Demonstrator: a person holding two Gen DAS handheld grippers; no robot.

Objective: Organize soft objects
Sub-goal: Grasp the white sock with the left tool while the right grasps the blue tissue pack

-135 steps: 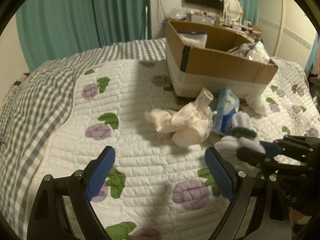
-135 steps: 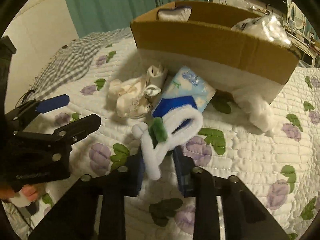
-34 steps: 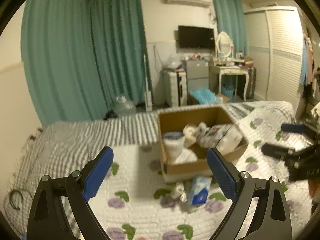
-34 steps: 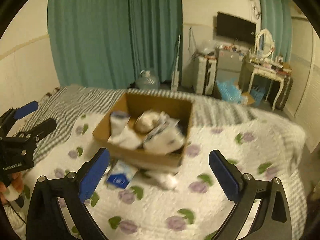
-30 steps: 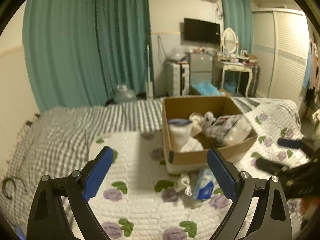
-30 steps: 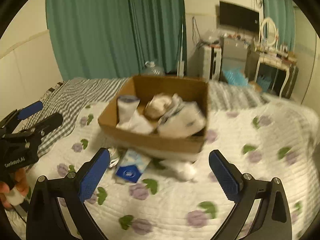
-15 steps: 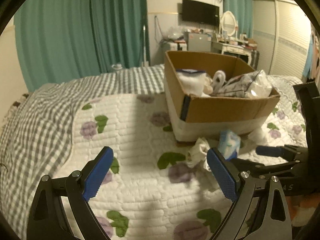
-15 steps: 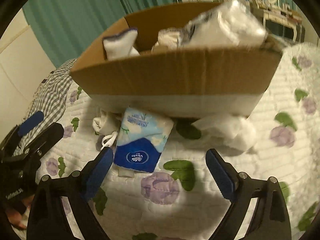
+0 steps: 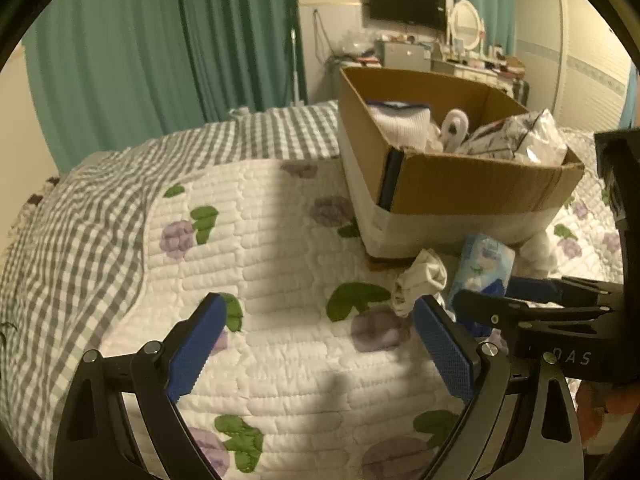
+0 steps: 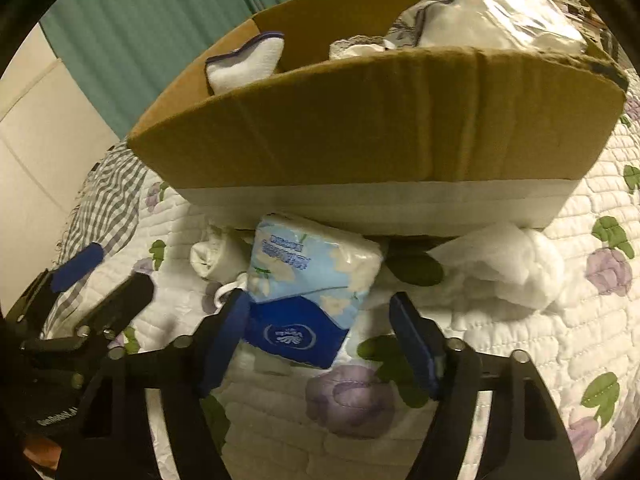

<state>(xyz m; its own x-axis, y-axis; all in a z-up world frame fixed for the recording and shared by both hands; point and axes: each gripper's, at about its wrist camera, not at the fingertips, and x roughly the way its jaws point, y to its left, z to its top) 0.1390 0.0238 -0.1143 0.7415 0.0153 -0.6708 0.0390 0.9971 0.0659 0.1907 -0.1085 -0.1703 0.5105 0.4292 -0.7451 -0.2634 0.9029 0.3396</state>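
A: How is the right tool point(image 10: 320, 336) set?

B: It is spread wide and nothing is gripped. Its fingers are lowered either side of the near, dark-blue end of the tissue pack point(image 10: 308, 284); the left finger looks to be at the pack's edge, though contact cannot be confirmed, and a gap is left at the right finger.

A: And the left tool point(image 9: 320, 344)?

B: It is also held wide apart and empty, above the quilt point(image 9: 256, 240), with nothing between its fingers. It is judged to be kept back so that room is left for the right one.

A: Where are the soft things placed?

B: The tissue pack is laid on the quilt with its far end tucked against the base of the cardboard box point(image 10: 380, 120). A crumpled cream cloth point(image 9: 420, 280) is seen just beside it on the left, and a white fluffy wad point(image 10: 504, 264) on the right, also against the box.

A: Why there?

B: They are presumably waiting to be lifted in; a white folded cloth point(image 9: 400, 124) and a plastic-wrapped bundle point(image 9: 520, 140) are already held inside the box.
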